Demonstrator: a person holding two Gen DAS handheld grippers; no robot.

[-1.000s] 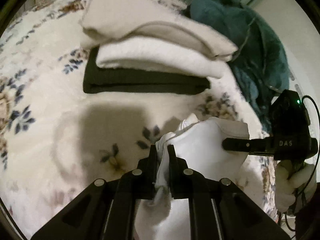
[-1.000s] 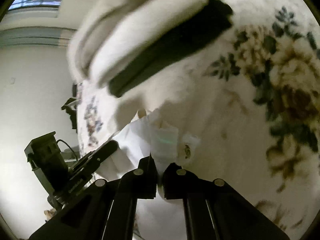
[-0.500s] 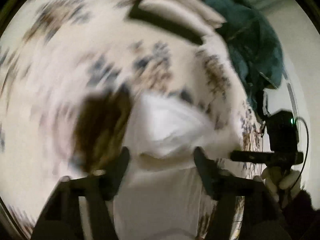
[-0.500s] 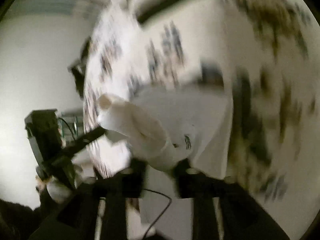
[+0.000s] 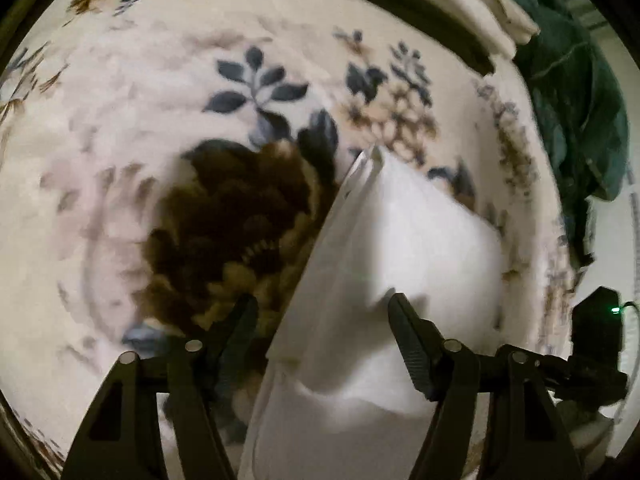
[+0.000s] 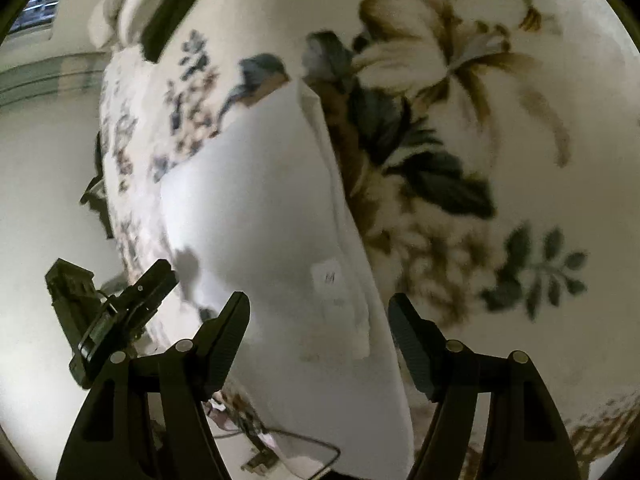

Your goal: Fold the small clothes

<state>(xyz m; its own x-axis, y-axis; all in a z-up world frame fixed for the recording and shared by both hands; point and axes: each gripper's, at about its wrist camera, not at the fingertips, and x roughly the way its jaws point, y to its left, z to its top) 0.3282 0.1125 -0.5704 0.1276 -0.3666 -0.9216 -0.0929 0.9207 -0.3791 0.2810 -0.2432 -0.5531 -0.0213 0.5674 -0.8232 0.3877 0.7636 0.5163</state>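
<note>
A small white garment (image 5: 392, 248) lies spread on the floral blanket (image 5: 160, 100), one corner pointing away from me. My left gripper (image 5: 322, 310) hangs over its near part. The jaws stand wide apart and are closing, with the cloth below and between them but not pinched. In the right wrist view the same garment (image 6: 272, 208) shows a folded edge and a size label (image 6: 330, 278). My right gripper (image 6: 318, 308) is over it with its jaws opening, the pads clear of the cloth. The left gripper (image 6: 120, 312) shows at the lower left there.
A stack of folded clothes (image 5: 420, 12), white pieces on a black one, sits at the far side of the blanket. A teal garment (image 5: 568, 92) lies heaped at the right edge. The right gripper's body (image 5: 592, 344) is close at the right. A cable (image 6: 304, 440) trails below.
Both grippers were shut on the bunched white garment a second ago. They have since let go and drawn back from the folded stack, and the garment now lies flat on the blanket.
</note>
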